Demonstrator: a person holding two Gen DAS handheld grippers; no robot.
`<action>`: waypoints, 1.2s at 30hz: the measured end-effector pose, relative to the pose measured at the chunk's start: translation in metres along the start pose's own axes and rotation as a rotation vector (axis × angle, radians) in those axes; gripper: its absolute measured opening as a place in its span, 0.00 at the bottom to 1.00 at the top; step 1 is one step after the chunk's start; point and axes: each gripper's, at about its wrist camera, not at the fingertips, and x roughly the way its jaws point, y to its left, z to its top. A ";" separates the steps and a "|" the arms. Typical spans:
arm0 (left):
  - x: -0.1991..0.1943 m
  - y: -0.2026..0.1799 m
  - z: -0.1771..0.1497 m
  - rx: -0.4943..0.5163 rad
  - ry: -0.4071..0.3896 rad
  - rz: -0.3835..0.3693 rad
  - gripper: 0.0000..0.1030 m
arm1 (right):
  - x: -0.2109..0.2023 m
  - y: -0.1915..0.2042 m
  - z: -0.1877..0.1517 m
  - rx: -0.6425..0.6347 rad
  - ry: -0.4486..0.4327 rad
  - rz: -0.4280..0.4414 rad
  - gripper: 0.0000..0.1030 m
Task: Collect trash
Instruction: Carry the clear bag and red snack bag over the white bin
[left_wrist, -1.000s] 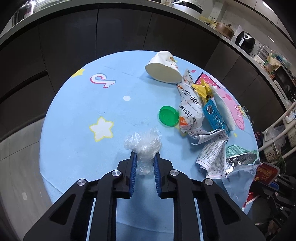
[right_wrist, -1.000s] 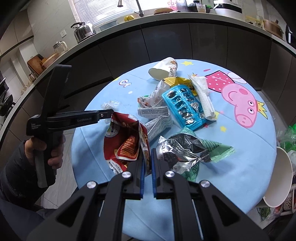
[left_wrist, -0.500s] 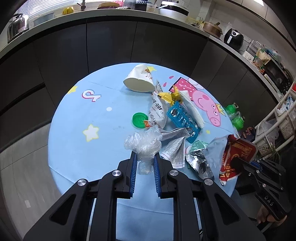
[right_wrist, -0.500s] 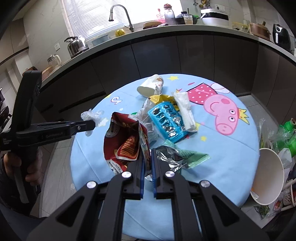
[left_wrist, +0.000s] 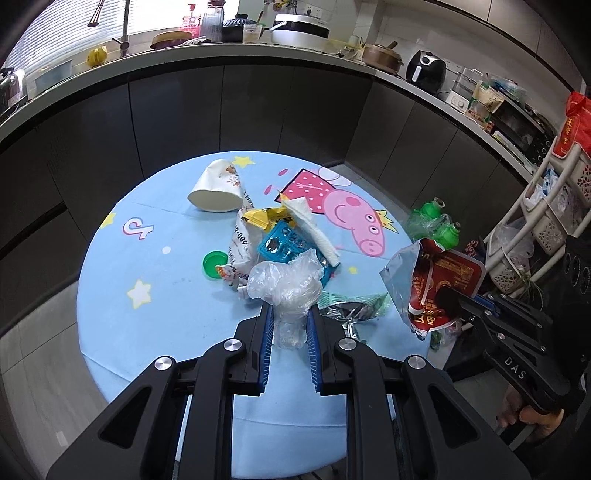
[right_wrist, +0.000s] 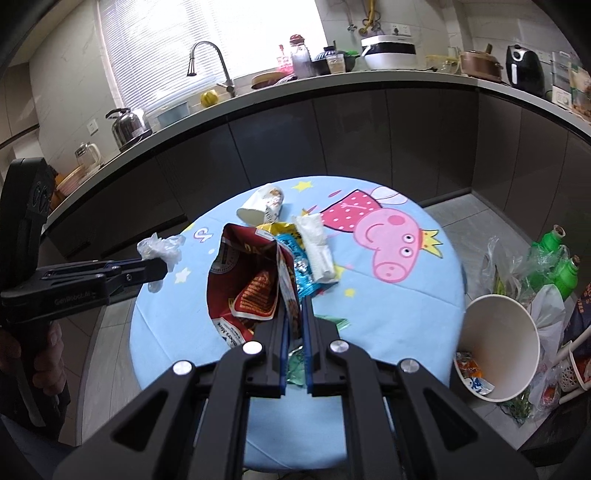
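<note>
A: Tools first? Left tool (left_wrist: 289, 325) nearly closed, pinching clear plastic wrap (left_wrist: 286, 280); right tool (right_wrist: 294, 325) clamped on red snack bag (right_wrist: 247, 280), both lifted off tabletop (right_wrist: 388, 302).

B: Why lifted?

A: Probably heading to paper bucket (right_wrist: 498, 347), right of right tool. Beyond: tissue (right_wrist: 316, 245), tipped cup (right_wrist: 260, 208).

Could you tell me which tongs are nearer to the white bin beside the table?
Right. The right tongs, gripping the red snack bag, hang beside the white bin; the left tongs are across the table.
</note>
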 end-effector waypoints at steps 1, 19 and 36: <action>0.000 -0.005 0.002 0.008 -0.003 -0.005 0.15 | -0.003 -0.003 0.000 0.006 -0.007 -0.004 0.08; 0.028 -0.099 0.033 0.174 0.011 -0.074 0.15 | -0.037 -0.076 -0.008 0.161 -0.092 -0.065 0.08; 0.097 -0.198 0.051 0.327 0.092 -0.206 0.15 | -0.052 -0.175 -0.044 0.371 -0.123 -0.183 0.08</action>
